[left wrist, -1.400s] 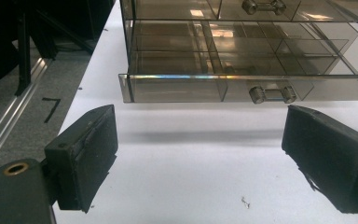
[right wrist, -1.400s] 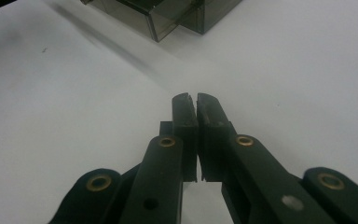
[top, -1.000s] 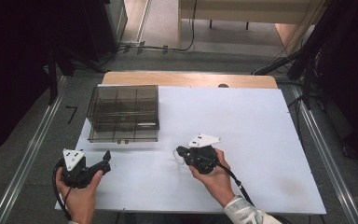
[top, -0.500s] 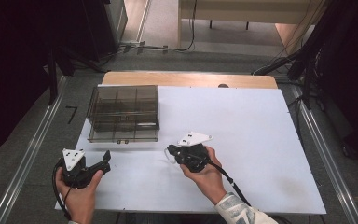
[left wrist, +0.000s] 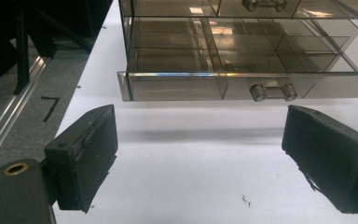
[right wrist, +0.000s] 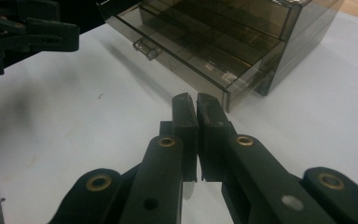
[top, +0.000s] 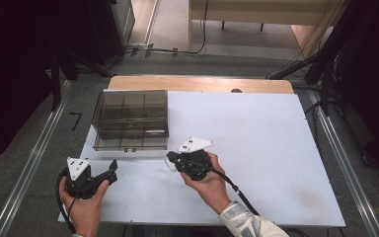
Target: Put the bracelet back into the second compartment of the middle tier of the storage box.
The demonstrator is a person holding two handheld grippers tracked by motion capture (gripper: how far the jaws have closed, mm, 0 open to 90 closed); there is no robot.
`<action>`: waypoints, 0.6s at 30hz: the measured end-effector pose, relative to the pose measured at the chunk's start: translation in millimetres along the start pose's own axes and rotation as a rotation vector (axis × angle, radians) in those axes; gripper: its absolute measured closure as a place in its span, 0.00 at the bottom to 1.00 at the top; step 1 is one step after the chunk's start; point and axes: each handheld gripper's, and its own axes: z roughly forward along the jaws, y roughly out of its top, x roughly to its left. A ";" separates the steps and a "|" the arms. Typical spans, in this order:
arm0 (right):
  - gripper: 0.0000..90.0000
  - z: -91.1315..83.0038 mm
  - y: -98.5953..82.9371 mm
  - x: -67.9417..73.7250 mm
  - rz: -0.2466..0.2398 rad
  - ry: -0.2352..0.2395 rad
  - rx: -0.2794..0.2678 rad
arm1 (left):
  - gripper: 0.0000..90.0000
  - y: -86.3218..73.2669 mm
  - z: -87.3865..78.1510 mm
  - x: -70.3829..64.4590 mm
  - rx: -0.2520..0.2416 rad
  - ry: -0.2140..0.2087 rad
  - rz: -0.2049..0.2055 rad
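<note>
A smoky see-through drawer box stands at the back left of the white board. Its lowest drawer sticks out a little, with a clear handle on its front. My left gripper rests on the board in front of the box, open, its pads wide apart and nothing between them. My right gripper is held just before the box's front right corner. It is shut, its tips almost touching the protruding drawer's corner, with nothing seen between the jaws.
The board lies on a wooden table whose far edge shows. Metal rails run along the floor on both sides. Cables lie on the floor behind the table. The board's right half is bare.
My right gripper has slid left, closer to the box's front right corner. The left gripper has stayed put.
</note>
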 end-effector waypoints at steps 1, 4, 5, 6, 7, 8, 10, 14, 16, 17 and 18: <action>0.94 1.1 0.9 1.2 0.001 0.001 -0.002 | 0.12 0.0 0.1 -0.1 0.001 -0.001 0.000; 0.94 4.0 4.2 4.4 -0.006 0.010 -0.001 | 0.12 0.0 0.1 -0.2 0.000 -0.002 0.000; 0.94 5.0 5.4 5.3 -0.009 0.012 -0.001 | 0.12 0.1 0.0 0.0 0.001 -0.002 0.000; 0.94 5.9 6.6 6.3 -0.011 0.015 -0.003 | 0.12 0.1 0.0 0.0 0.001 -0.002 -0.001; 0.94 6.9 7.7 7.3 -0.012 0.017 -0.005 | 0.12 0.1 -0.1 0.2 0.003 -0.001 0.001; 0.94 7.9 8.9 8.3 -0.011 0.020 -0.005 | 0.12 0.1 0.1 0.2 0.003 -0.001 -0.001; 0.94 10.2 10.9 10.4 -0.013 0.025 -0.008 | 0.12 0.1 0.1 0.3 0.004 -0.001 -0.001; 0.94 14.6 14.8 14.0 -0.017 0.036 -0.011 | 0.12 0.1 0.2 0.6 0.000 -0.002 -0.006; 0.94 16.4 16.7 16.0 -0.020 0.039 -0.011 | 0.12 0.0 0.4 1.4 0.002 -0.004 -0.005; 0.94 17.3 17.7 17.0 -0.022 0.044 -0.009 | 0.12 0.0 0.4 1.6 0.003 -0.004 -0.005; 0.94 18.3 18.6 17.7 -0.026 0.046 -0.011 | 0.12 0.0 0.3 1.6 0.004 -0.003 -0.007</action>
